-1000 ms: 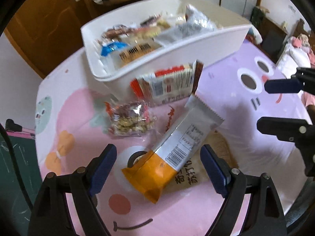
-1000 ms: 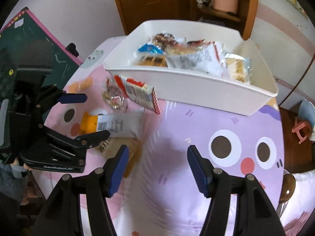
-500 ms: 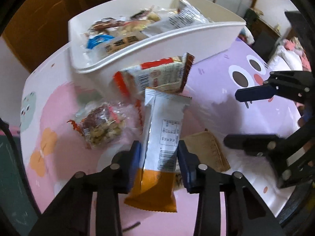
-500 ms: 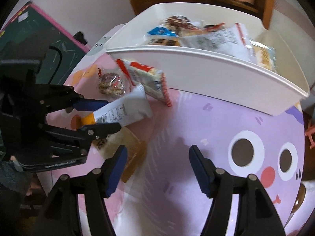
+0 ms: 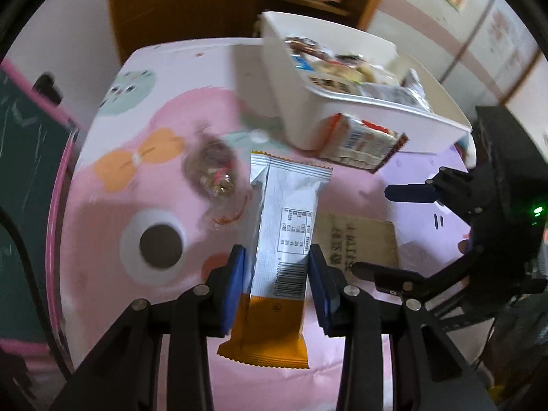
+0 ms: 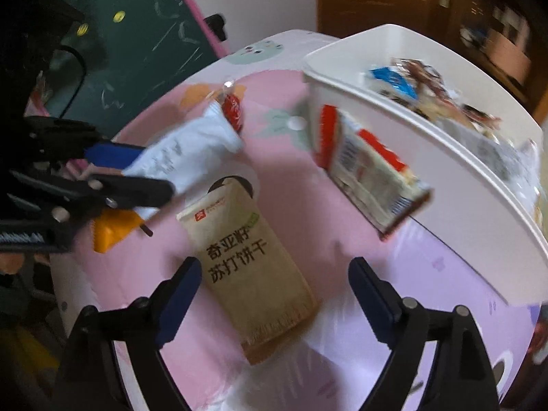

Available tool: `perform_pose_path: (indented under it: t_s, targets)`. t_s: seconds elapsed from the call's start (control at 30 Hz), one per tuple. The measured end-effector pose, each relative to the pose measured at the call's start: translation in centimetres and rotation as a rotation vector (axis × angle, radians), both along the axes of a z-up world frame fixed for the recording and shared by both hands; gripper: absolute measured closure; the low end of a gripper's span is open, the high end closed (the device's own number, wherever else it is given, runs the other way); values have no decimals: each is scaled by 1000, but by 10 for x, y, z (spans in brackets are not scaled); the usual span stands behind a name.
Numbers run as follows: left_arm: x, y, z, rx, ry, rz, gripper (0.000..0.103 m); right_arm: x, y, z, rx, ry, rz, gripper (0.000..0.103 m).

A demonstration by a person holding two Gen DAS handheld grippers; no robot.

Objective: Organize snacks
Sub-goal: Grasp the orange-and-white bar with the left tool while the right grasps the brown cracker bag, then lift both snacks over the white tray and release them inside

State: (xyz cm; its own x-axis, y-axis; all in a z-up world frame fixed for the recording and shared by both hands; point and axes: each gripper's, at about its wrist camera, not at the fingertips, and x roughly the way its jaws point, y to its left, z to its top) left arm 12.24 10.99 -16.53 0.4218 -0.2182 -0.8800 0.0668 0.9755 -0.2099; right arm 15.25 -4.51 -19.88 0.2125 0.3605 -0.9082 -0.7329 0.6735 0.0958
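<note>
Two blue pads (image 5: 236, 284) of the left tongs (image 5: 275, 282) were seen clenched on a silver-and-orange snack bar (image 5: 284, 239) in the left wrist view, gripped across its lower part, with the orange end hanging below the pads and the silver end reaching toward a white bin (image 5: 342, 109). The bin, filled with assorted packets, was set at the far side of a pink cartoon-printed desk (image 5: 113, 212). A red-and-white packet (image 5: 363, 144) was propped against the bin's wall, a clear bag of mixed nuts (image 5: 215, 171) was blurred to the left of the bar, and a brown cracker packet (image 5: 359, 243) lay flat to its right. In the right wrist view, the right tongs (image 6: 270, 294) were caught opening wide, nothing being pressed by them, with the brown cracker packet (image 6: 250, 263) lying flat on the desk (image 6: 308, 191) between the spread fingers. The left tongs (image 6: 130, 167) were visible at the left with the snack bar (image 6: 191, 147) held in them, and the red-and-white packet (image 6: 370, 171) leaned on the bin (image 6: 462, 185).
</note>
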Motion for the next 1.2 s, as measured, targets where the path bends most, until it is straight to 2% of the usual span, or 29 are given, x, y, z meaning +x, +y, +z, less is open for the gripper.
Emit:
perform_pose_path:
  t_s: [0.33, 0.43, 0.5, 0.53, 0.57, 0.6, 0.83, 1.0, 1.2]
  targets:
    - [-16, 23, -7, -97, 20, 72, 68, -8, 33, -21, -123, -5, 140, 15]
    - [-21, 23, -10, -99, 23, 76, 68, -13, 39, -22, -127, -6, 158, 16]
    - [-24, 22, -12, -115, 29, 77, 68, -15, 40, -20, -125, -7, 146, 23]
    - [-25, 21, -12, -117, 30, 77, 68, -16, 40, -20, -122, -11, 141, 36]
    - [-27, 21, -12, -117, 31, 78, 68, -17, 39, -18, -117, -14, 133, 45]
    - [-28, 21, -12, -118, 31, 77, 68, -18, 40, -17, -117, -9, 124, 46]
    - [-44, 11, -5, -102, 13, 62, 68, -28, 18, -16, -133, 19, -13, 47]
    - [-58, 3, 3, -90, -7, 54, 68, -44, 0, -11, -94, 49, -97, 47]
    - [-77, -14, 18, -62, -41, 29, 68, -69, -30, 14, -28, 38, -208, 47]
